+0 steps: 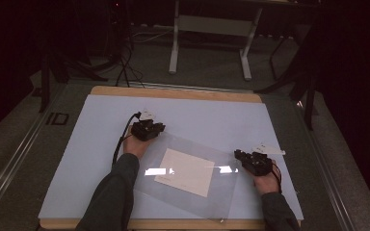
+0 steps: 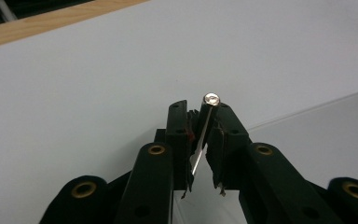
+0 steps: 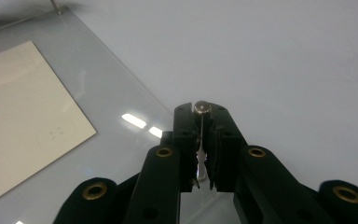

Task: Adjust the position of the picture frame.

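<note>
So far we've got both corners pinched: left gripper (image 1: pixel 160 129) clamps the clear sleeve (image 1: pixel 183 192) upper left of center, right gripper (image 1: pixel 237 155) clamps its right edge. Card (image 1: pixel 185 171) sits inside; lifting/moving remains, prob.

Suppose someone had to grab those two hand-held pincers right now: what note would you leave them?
Left gripper: jaws nearly shut, edge of the clear plastic sheet between the pads at its far left corner.
Right gripper: shut on the same sheet at its right edge.
The sheet lies flat on the pale blue table cover, over a cream paper card.
Done: both edges taken. Left: probably lifting or shifting the sheet; it is not yet raised.
</note>
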